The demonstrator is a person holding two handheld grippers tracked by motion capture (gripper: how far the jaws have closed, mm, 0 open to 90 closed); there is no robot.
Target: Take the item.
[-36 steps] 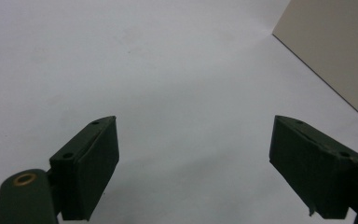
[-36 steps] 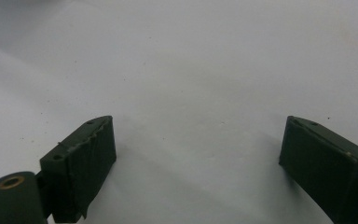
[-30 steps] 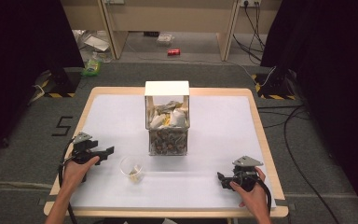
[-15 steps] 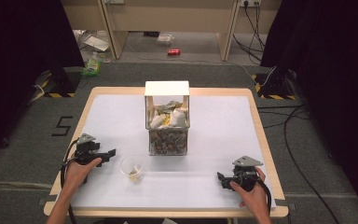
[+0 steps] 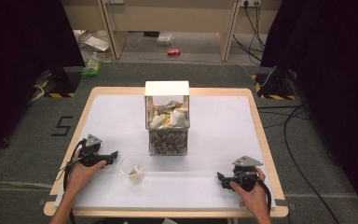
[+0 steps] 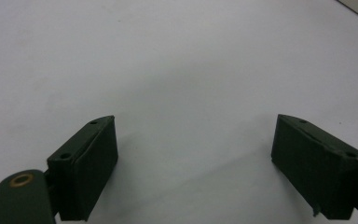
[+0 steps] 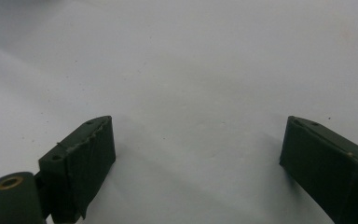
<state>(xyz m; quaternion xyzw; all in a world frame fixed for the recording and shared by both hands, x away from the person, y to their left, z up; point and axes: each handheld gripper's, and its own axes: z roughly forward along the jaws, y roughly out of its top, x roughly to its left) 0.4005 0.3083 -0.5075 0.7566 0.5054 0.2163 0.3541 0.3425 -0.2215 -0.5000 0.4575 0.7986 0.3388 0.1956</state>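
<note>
A clear box with a white raised lid stands mid-table, packed with crumpled wrappers and small bits. In front of it, to the left, sits a small clear cup holding a few pale pieces. My left gripper rests low on the table left of the cup, open; in the left gripper view its jaws stand wide apart over bare white surface, the left gripper empty. My right gripper lies near the front right edge, open too, with the right gripper empty between its jaws.
The white table cover has a wooden rim. Cables run across the floor to the right. A red can and a green packet lie on the floor beyond the table.
The left hand and its gripper have slid slightly toward the front of the table. The right gripper has stayed put.
</note>
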